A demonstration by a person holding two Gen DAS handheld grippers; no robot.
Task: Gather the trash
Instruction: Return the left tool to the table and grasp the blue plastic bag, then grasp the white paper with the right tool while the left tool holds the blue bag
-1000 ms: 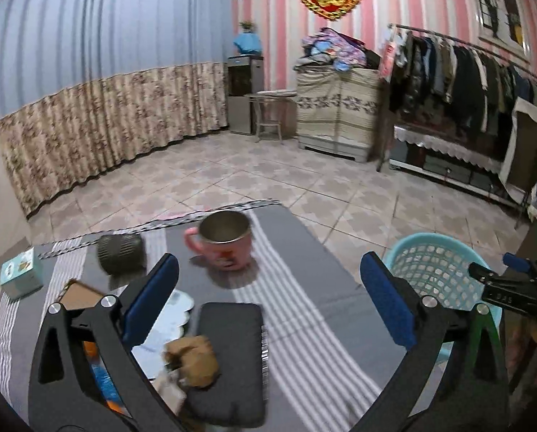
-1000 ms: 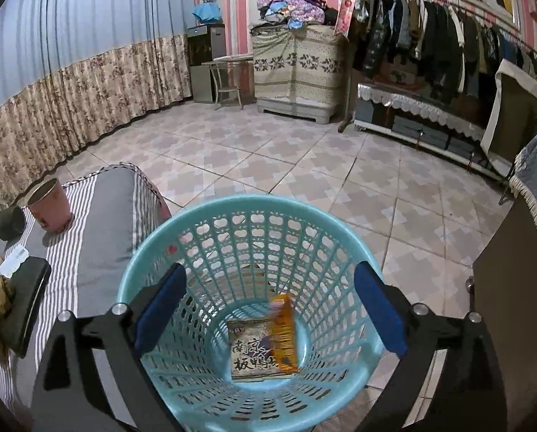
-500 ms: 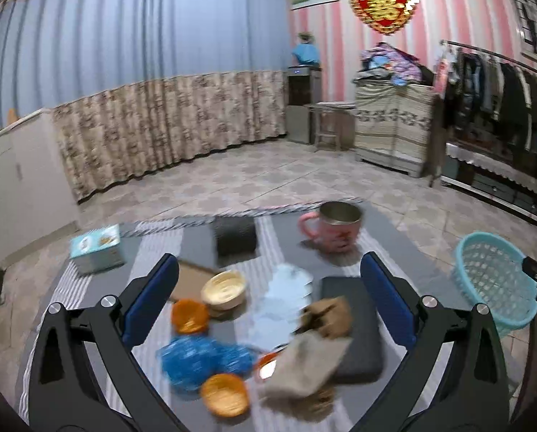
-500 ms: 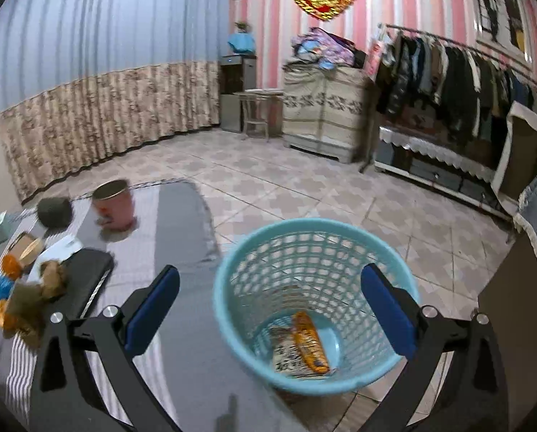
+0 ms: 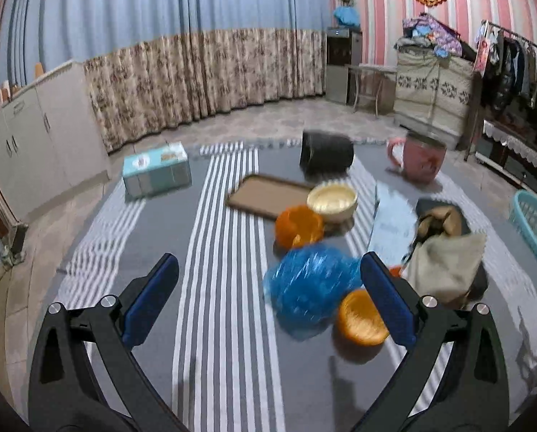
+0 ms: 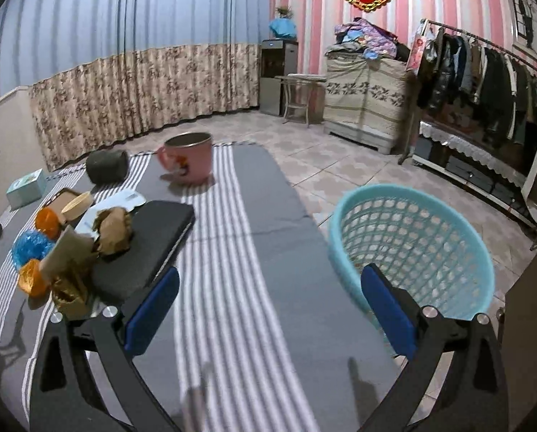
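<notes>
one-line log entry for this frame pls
task: collect trash | left gripper: open, empty, over striped cloth, facing blue wrapper | right gripper: open, empty, beside teal basket | stage: between picks

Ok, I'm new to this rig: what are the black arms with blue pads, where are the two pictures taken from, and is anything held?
Each picture comes from a fisheye camera on a hand-held gripper, looking along its two blue-padded fingers. The left gripper and the right gripper are both open and hold nothing. On the striped cloth lie a blue wrapper, orange cups, a pink mug and crumpled paper. The teal basket stands beside it on the right.
</notes>
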